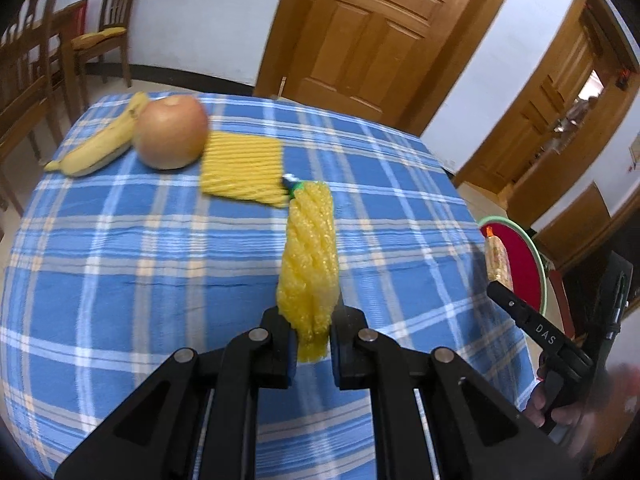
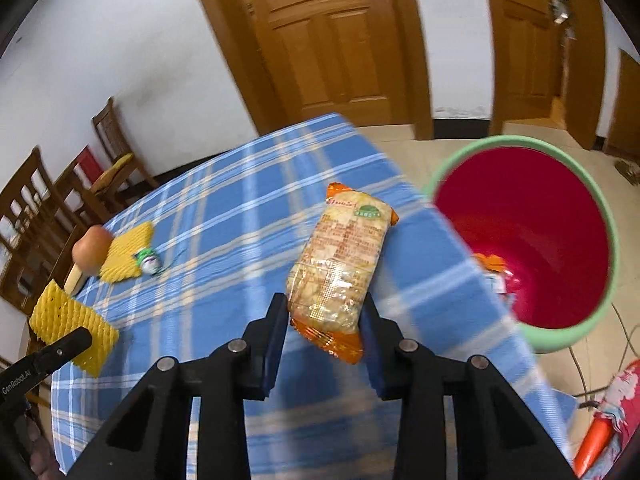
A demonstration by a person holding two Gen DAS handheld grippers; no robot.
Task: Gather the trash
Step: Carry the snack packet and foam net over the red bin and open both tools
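Blue plaid cloth covers the worktop (image 1: 160,260).

Left gripper (image 1: 312,328): jaws pinching a yellow foam fruit net (image 1: 310,256), squeezed narrow between the pads, its free end sticking out ahead over the cloth. In the right wrist view the same net (image 2: 72,324) shows at the near left edge of the worktop, clamped in the left gripper (image 2: 60,350).

Right gripper (image 2: 326,320): jaws pressed on the sides of an orange snack packet (image 2: 340,264), gripped near its lower end, the rest standing out forward and tilted, above the worktop's right edge. The left wrist view shows the packet (image 1: 498,260) past the right edge, in front of the bin.

Red bin with green rim (image 2: 600,240) stands on the floor just beyond the right edge of the worktop. Some orange and white wrapper scraps (image 2: 494,270) lie inside it, low down.

On the worktop toward the far left corner: a banana (image 1: 100,144), an apple (image 1: 172,132) touching it, and a second flat yellow foam net (image 1: 240,168) just beside the apple. A small green and white crumpled wrapper (image 2: 150,262) sits at that net's near corner.

Wooden chairs (image 1: 108,28) stand behind the far left edge; wooden doors (image 1: 372,32) behind the far edge.
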